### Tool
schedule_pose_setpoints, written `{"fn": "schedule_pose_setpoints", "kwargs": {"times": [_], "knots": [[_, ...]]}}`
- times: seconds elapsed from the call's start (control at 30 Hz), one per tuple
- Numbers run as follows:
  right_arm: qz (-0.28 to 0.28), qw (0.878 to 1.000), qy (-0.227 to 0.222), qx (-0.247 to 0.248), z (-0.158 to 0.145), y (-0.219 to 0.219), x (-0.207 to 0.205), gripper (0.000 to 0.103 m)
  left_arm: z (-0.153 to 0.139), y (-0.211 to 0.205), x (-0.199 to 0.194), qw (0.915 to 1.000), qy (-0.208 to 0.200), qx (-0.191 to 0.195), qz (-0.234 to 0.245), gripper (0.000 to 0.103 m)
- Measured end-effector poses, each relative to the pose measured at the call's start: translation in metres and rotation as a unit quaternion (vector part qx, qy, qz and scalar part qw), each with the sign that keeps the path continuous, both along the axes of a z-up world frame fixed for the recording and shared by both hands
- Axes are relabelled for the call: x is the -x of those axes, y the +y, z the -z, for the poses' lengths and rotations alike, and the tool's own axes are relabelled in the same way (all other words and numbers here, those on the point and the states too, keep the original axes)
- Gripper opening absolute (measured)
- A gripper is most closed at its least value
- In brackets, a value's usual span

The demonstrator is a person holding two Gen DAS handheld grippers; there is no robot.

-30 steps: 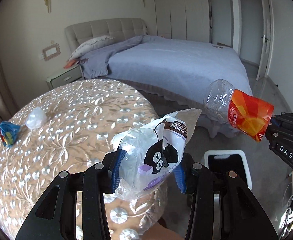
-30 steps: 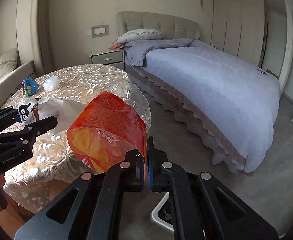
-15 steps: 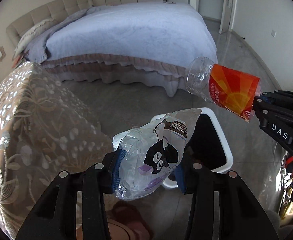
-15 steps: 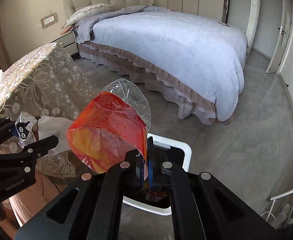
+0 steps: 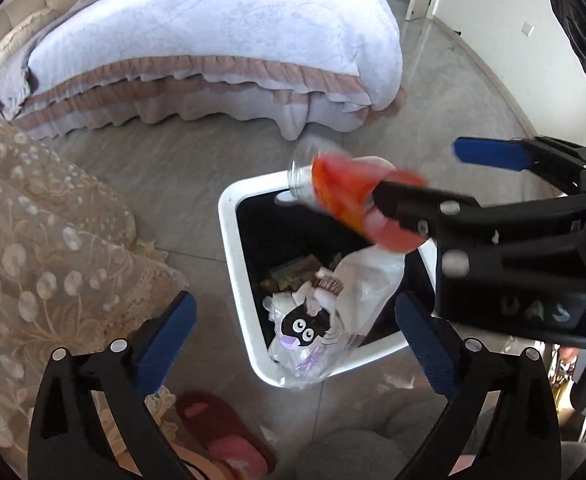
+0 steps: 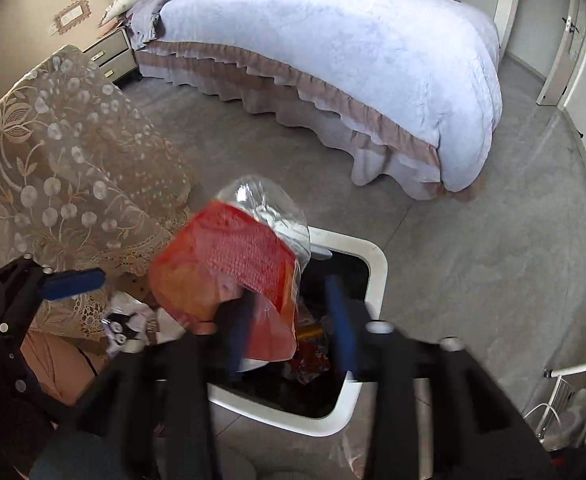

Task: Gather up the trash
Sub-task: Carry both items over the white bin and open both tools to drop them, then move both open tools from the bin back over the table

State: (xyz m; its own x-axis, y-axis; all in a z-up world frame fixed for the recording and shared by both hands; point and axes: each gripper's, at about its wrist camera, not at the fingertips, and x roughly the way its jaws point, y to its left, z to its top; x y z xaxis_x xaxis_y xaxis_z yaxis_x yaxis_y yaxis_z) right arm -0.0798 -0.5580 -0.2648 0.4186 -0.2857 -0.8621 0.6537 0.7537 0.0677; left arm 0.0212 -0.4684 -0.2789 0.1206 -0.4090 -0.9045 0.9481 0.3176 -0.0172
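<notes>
Tablecloth (image 5: 33,248) edge hangs left of the bin (image 5: 229,248). Left gripper (image 5: 293,332) is spread wide, released; cartoon bag (image 5: 313,332) is seen over the bin's near rim. Bottle (image 5: 345,196) is blurred above the bin beside the parted right gripper (image 6: 289,320). Bare floor (image 6: 473,280) lies right.

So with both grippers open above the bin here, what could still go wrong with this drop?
1. The clear wrapper with the cartoon face hangs over the near rim of the white bin, so it may slide out onto the floor.
2. The orange-label bottle, blurred in the open right gripper, sits near the far rim and could bounce out.
3. The left gripper is open and holds nothing, so it cannot correct the wrapper without regrasping.
</notes>
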Motion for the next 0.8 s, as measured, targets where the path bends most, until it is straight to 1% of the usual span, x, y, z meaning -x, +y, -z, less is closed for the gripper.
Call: {"fn": "schedule_pose_setpoints", "kwargs": {"times": [0.07, 0.17, 0.27, 0.4, 0.5, 0.6, 0.8], "knots": [[0.001, 1.0, 0.002, 0.001, 0.003, -0.001, 0.0, 0.098, 0.002, 0.001, 0.001, 1.0, -0.008, -0.003, -0.001, 0.098], [0.007, 1.0, -0.002, 0.001, 0.002, -0.003, 0.002, 0.098, 0.002, 0.004, -0.001, 0.9999, -0.007, -0.002, -0.01, 0.098], [0.009, 1.0, -0.008, 0.006, -0.003, -0.002, 0.003, 0.098, -0.003, 0.009, -0.001, 0.9998, -0.003, 0.005, -0.017, 0.098], [0.005, 1.0, -0.017, 0.013, -0.013, 0.002, 0.001, 0.098, -0.015, 0.016, -0.004, 0.9994, -0.008, 0.022, -0.024, 0.098], [-0.002, 0.999, -0.024, 0.023, -0.025, 0.006, -0.002, 0.098, -0.031, 0.026, -0.007, 0.9987, -0.013, 0.039, -0.032, 0.098], [-0.01, 0.999, -0.039, 0.033, -0.041, 0.013, -0.007, 0.098, -0.049, 0.037, -0.012, 0.9972, -0.026, 0.055, -0.044, 0.098], [-0.038, 0.993, -0.084, 0.068, -0.088, 0.036, -0.023, 0.098, -0.095, 0.068, -0.027, 0.9901, -0.072, 0.091, -0.079, 0.098]]}}
